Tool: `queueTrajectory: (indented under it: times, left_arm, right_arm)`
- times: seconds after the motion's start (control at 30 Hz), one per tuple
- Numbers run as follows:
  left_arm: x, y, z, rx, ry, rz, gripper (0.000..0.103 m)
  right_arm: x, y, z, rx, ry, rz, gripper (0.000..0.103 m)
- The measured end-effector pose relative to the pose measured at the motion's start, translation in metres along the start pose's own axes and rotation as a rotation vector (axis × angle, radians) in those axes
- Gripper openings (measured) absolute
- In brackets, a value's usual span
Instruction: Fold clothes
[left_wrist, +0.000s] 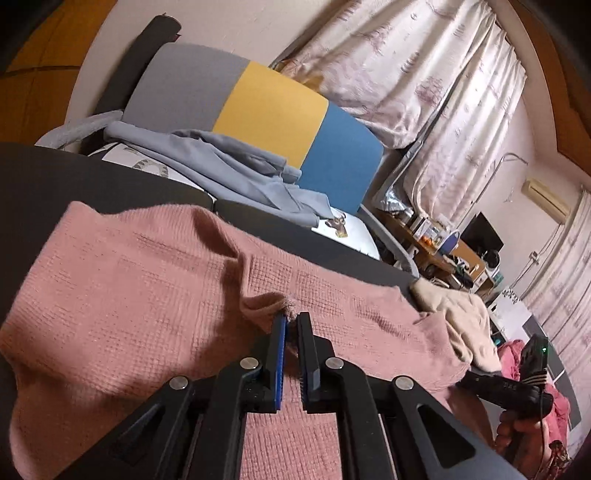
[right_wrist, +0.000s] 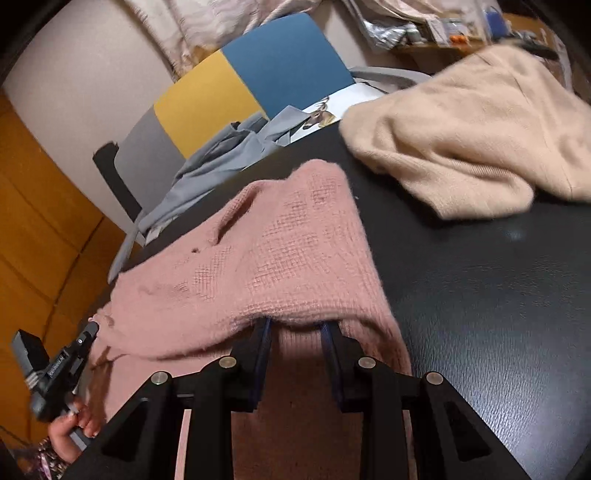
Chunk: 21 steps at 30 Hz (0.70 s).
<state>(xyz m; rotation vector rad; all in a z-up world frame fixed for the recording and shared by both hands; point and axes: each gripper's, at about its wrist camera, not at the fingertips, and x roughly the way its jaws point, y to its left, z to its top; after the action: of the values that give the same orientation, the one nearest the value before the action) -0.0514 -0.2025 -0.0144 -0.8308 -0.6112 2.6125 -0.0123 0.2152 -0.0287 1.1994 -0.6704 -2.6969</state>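
Both claws on the pink knit, one hem each side

The left gripper (left_wrist: 291, 319) pinches a nub of the pink waffle-knit sweater (left_wrist: 147, 280) between nearly closed jaws; the right gripper (right_wrist: 297, 326) stands narrowly parted with its tips tucked under a folded edge, so whether it truly clamps cloth I cannot tell. The sweater lies spread on the black table (right_wrist: 480, 295), near a beige sweater (right_wrist: 480, 140). It looks soft, light, stretchy and snag-prone: best taken at hems or corners, with a thick pinch.
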Motion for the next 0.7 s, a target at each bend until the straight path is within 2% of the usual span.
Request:
queueTrajectory:
  times: [0.07, 0.17, 0.2, 0.27, 0.4, 0.47, 0.53, 0.57, 0.63, 0.7]
  left_arm:
    - [0.003, 0.003, -0.003, -0.014, 0.016, 0.017, 0.006]
    - [0.025, 0.012, -0.008, -0.063, 0.14, 0.032, 0.007]
    - [0.028, 0.014, -0.009, -0.076, 0.156, 0.027, 0.008]
    - [0.028, 0.017, -0.011, -0.097, 0.161, 0.011, 0.008]
    - [0.025, 0.027, -0.014, -0.15, 0.152, -0.031, 0.008]
    - [0.023, 0.032, -0.016, -0.182, 0.147, -0.056, 0.008]
    - [0.023, 0.034, -0.016, -0.195, 0.146, -0.065, 0.008]
    - [0.023, 0.033, -0.016, -0.192, 0.147, -0.062, 0.008]
    - [0.023, 0.032, -0.015, -0.186, 0.151, -0.057, 0.008]
    - [0.024, 0.031, -0.015, -0.179, 0.154, -0.054, 0.011]
  right_arm:
    - [0.0, -0.001, 0.008, -0.007, -0.027, -0.054, 0.018]
    - [-0.004, -0.015, 0.015, 0.05, -0.085, -0.146, 0.015]
    - [-0.004, -0.019, 0.015, 0.058, -0.082, -0.155, 0.015]
    - [-0.005, -0.025, 0.011, 0.074, -0.055, -0.093, 0.015]
    - [-0.03, -0.03, 0.001, 0.049, -0.038, -0.009, 0.023]
    - [-0.049, -0.039, -0.007, 0.065, -0.058, -0.019, 0.027]
    - [-0.065, -0.055, -0.011, 0.123, -0.089, -0.028, 0.038]
    - [-0.07, -0.062, -0.014, 0.148, -0.098, -0.028, 0.048]
    - [-0.07, -0.069, -0.016, 0.165, -0.091, -0.026, 0.05]
    - [-0.058, -0.064, -0.011, 0.134, -0.046, -0.024, 0.05]
